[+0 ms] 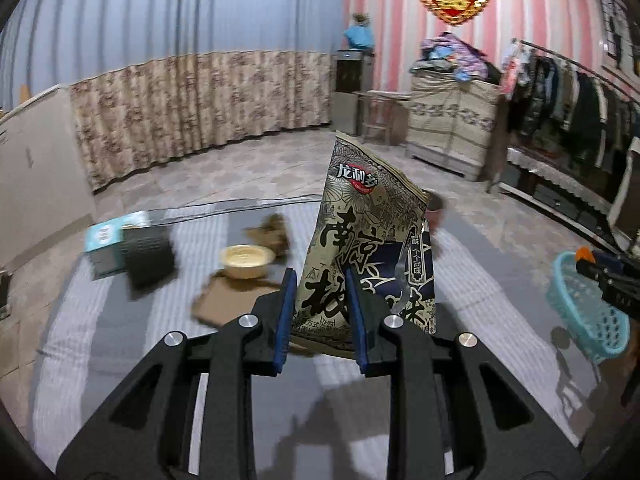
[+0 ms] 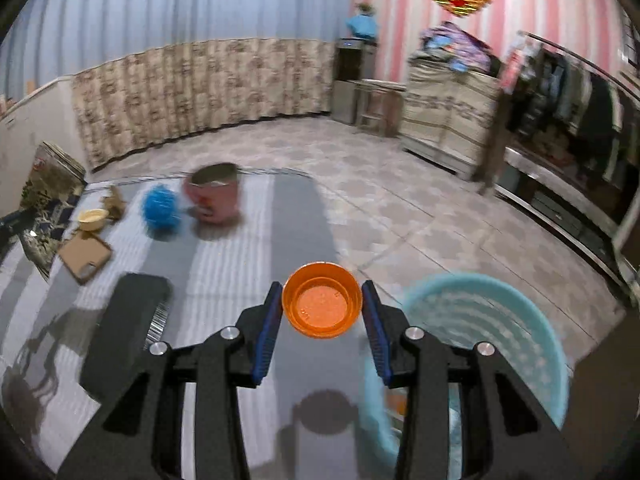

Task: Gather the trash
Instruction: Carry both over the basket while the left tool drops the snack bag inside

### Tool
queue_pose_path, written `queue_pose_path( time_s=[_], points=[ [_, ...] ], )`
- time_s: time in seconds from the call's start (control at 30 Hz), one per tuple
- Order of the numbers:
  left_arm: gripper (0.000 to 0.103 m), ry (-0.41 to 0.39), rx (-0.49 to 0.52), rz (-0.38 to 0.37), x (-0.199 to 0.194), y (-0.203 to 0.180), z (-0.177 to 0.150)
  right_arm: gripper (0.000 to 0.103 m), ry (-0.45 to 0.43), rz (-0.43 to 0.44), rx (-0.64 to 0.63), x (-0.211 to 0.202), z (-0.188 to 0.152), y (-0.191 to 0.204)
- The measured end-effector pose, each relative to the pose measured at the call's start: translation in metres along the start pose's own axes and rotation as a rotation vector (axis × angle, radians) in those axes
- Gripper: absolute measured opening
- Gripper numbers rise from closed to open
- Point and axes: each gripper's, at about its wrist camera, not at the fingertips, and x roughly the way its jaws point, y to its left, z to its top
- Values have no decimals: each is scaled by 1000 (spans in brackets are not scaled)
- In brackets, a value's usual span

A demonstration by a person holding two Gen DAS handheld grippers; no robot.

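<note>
My left gripper [image 1: 320, 312] is shut on a printed snack bag [image 1: 368, 240] and holds it upright above the glossy table [image 1: 120, 340]. My right gripper [image 2: 322, 316] is shut on a small orange plastic cup [image 2: 321, 300], its open mouth facing the camera, held above the table beside a teal mesh basket [image 2: 500, 332]. The basket also shows at the right edge of the left wrist view [image 1: 588, 304], with the right gripper's tip above it. The bag also shows at the far left of the right wrist view [image 2: 48, 192].
On the table lie a yellow bowl [image 1: 247, 260], brown cardboard [image 1: 224, 300], crumpled brown paper [image 1: 274, 234], a teal box [image 1: 108, 244], a black object [image 2: 124, 320], a blue puff [image 2: 160, 208] and a pink bucket [image 2: 216, 196]. Tiled floor and furniture lie beyond.
</note>
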Motion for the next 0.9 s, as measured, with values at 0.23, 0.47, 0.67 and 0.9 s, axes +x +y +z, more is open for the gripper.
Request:
queue_pose_path(
  time_s=[0.23,0.47,0.67,0.9],
  points=[
    [24,4,61,-138,11,-91,-2,40,1,-158,109,-14,-36,-79],
    [24,17,151,-259,24,-187,-10,40,-19,-200,228,-12,-50,-127],
    [24,37,186,-362,37,-256,-20,40,-14,-231,268,-5,-60,-148],
    [29,101,223,-417,66,-311,-36,40,4,-228,336,9,-69,-168]
  ],
)
